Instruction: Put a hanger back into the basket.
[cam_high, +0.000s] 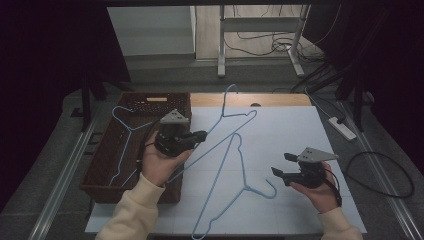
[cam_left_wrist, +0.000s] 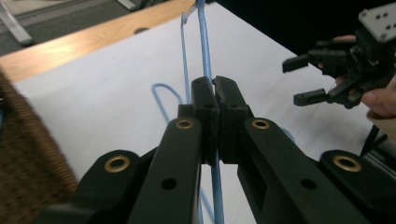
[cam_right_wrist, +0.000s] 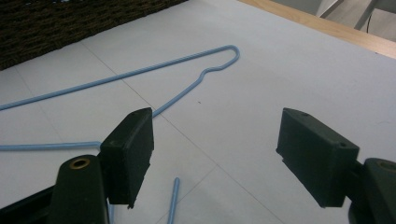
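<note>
Left gripper (cam_high: 200, 135) clamped on a blue hanger (cam_high: 227, 127), seemingly lifted off the white table (cam_high: 295, 130), right gripper (cam_high: 281, 164) spread wide, empty

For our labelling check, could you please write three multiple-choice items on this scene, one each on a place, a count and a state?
1. Where does the basket stand?
A. at the table's left edge
B. at its right edge
C. in its middle

2. How many blue hangers are in view?
A. one
B. three
C. five

3. How does the right gripper stand?
A. shut on a hanger
B. open, holding nothing
C. shut on the basket

Key: 1 A, the high view shows the basket at the left. 2 B, one hanger lies in the basket, one lies on the table, and one is clamped in the left gripper. 3 B, its jaws stand apart over bare table.
</note>
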